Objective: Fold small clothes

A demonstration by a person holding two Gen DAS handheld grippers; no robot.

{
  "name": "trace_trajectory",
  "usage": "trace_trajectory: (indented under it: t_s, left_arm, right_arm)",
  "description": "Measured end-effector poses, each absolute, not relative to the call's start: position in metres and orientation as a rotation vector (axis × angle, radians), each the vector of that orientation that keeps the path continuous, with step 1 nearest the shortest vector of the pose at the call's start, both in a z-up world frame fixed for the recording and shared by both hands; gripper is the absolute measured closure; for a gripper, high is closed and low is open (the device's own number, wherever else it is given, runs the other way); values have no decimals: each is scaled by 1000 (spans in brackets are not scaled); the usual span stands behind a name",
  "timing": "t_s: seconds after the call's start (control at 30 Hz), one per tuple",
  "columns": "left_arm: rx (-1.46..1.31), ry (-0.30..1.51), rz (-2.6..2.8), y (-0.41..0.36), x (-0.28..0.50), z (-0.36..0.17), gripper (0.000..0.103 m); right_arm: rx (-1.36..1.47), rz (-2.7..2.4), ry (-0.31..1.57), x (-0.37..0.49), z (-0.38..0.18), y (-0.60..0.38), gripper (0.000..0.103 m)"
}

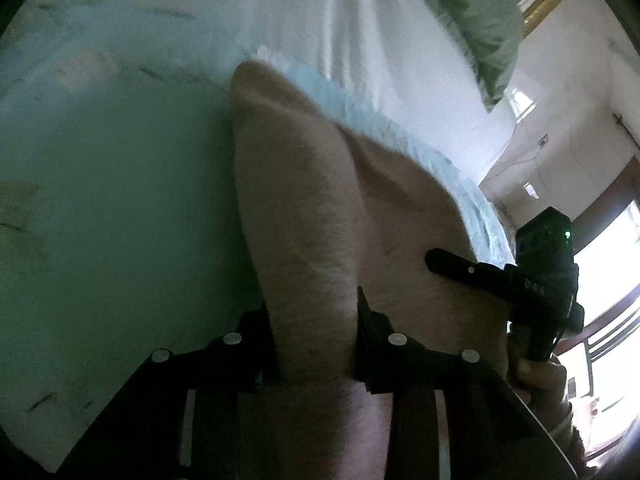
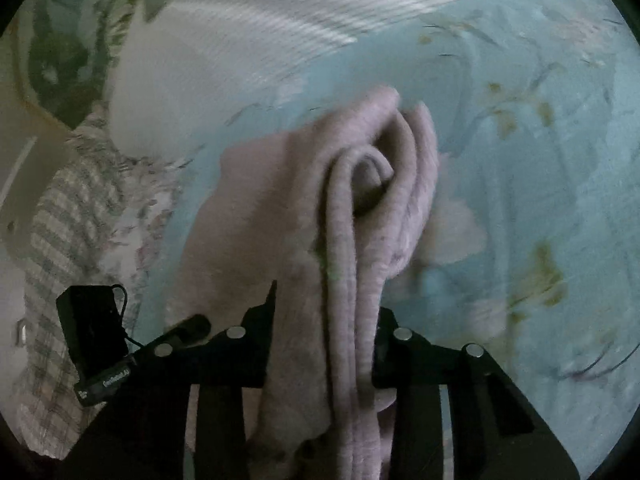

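Over a big blue bed sheet [image 2: 540, 160] with faded flowers, soft and a bit wrinkled. Beside it, a white ribbed cover [image 1: 360, 40] and a checked cloth [image 2: 68, 216] at the edge.

On the sheet, a small pinkish-brown cloth [image 1: 304, 184], fuzzy and ribbed like a knit, partly lifted and bunched into long rolled folds [image 2: 360, 208].

Held at two spots. Left gripper [image 1: 316, 312] closed on one thick fold, black fingers [image 1: 370, 316] pressed against each side. Right gripper [image 2: 324, 320] closed on the bunched edge, several layers squeezed between.

Seemed to be the start of a fold: cloth picked up at two corners, not yet flat. Next, most likely, needed both corners pulled apart to smooth the knit, then carried across and laid on the far side. Thick, floppy stuff, so a slow, even pull looked best.
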State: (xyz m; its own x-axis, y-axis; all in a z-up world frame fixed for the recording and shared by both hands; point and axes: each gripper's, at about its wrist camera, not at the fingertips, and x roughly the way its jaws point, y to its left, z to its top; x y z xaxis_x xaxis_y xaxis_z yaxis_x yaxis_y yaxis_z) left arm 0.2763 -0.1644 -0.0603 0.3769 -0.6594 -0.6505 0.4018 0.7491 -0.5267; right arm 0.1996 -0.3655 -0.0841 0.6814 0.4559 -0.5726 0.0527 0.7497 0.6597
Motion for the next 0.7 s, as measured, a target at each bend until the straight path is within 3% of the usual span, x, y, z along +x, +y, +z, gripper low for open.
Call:
trace_trajectory:
  t_s: [0.37, 0.63, 0.7]
  left_arm:
    - [-304, 851, -505, -31, 201, -13, 71]
    - [-359, 921, -422, 26, 190, -50, 69]
    - [-362, 947, -404, 28, 192, -62, 63]
  right_arm:
    - [682, 480, 813, 218, -78, -235, 69]
    - [666, 458, 876, 223, -106, -208, 67]
    - [669, 443, 890, 221, -111, -211, 63]
